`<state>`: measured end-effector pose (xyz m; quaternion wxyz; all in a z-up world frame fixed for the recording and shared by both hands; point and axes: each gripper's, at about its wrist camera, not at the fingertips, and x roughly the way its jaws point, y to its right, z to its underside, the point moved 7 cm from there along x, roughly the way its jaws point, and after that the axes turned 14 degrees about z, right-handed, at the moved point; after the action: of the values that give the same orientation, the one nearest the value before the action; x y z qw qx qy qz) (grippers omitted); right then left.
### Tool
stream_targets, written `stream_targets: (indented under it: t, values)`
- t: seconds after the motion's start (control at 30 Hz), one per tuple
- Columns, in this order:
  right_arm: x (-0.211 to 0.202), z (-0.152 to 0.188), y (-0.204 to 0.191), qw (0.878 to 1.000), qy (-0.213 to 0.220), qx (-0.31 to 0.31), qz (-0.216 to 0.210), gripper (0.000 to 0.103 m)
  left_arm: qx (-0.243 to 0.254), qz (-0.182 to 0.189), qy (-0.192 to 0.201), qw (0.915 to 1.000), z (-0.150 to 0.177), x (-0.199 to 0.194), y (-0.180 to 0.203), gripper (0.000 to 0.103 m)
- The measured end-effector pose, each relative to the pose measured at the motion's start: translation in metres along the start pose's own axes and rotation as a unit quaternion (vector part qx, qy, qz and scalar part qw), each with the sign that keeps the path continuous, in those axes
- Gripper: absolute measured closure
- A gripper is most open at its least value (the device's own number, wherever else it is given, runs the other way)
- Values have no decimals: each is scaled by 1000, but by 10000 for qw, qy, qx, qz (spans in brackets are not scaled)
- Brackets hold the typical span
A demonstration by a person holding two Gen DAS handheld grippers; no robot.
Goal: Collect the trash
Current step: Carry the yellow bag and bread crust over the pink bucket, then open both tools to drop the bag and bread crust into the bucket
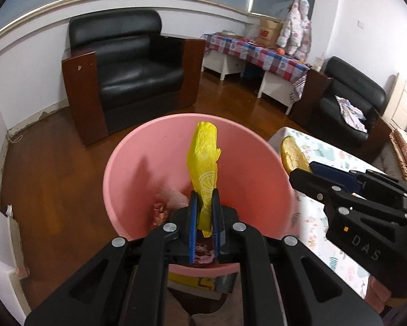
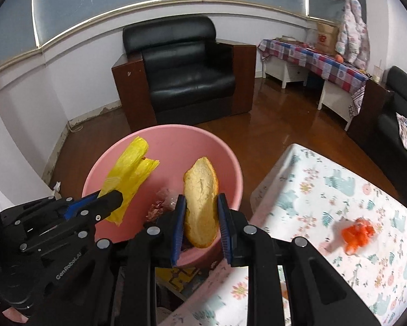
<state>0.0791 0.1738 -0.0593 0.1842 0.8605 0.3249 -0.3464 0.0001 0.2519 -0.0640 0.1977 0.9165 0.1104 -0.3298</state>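
Observation:
A pink bin [image 1: 149, 163] stands on the floor beside the table; it also shows in the right wrist view [image 2: 176, 146]. My left gripper [image 1: 204, 198] is shut on a yellow plastic bag [image 1: 204, 157] and holds it over the bin; the bag also shows in the right wrist view [image 2: 130, 168]. My right gripper [image 2: 202, 203] is shut on a piece of bread [image 2: 202, 198] over the bin's right side; the bread also shows in the left wrist view [image 1: 293, 154]. Some pinkish trash [image 2: 157, 206] lies inside the bin. An orange scrap [image 2: 357, 233] lies on the table.
The table has a patterned cloth [image 2: 325, 190] at the right. A black armchair [image 1: 127, 68] stands behind the bin on the wooden floor. A checked-cloth side table [image 1: 257, 51] and another black armchair [image 1: 347, 100] stand at the back right.

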Motion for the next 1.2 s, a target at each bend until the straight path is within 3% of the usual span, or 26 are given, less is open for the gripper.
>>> stream_targets:
  t: [0.67, 0.77, 0.93, 1.2]
  values:
    - [41, 10, -36, 9990, -278, -348, -31, 79, -329, -245, -181, 9990, 6, 22, -43, 93]
    - [42, 10, -38, 9990, -282, -343, -40, 78, -400, -237, -194, 9987, 7, 22, -45, 88]
    - [42, 10, -40, 9990, -270, -357, -58, 75, -493, -208, -142, 9985, 6, 19, -48, 68]
    - [35, 9, -40, 9991, -166, -371, -130, 71, -476, -197, -72, 9986, 3, 12, -47, 65]
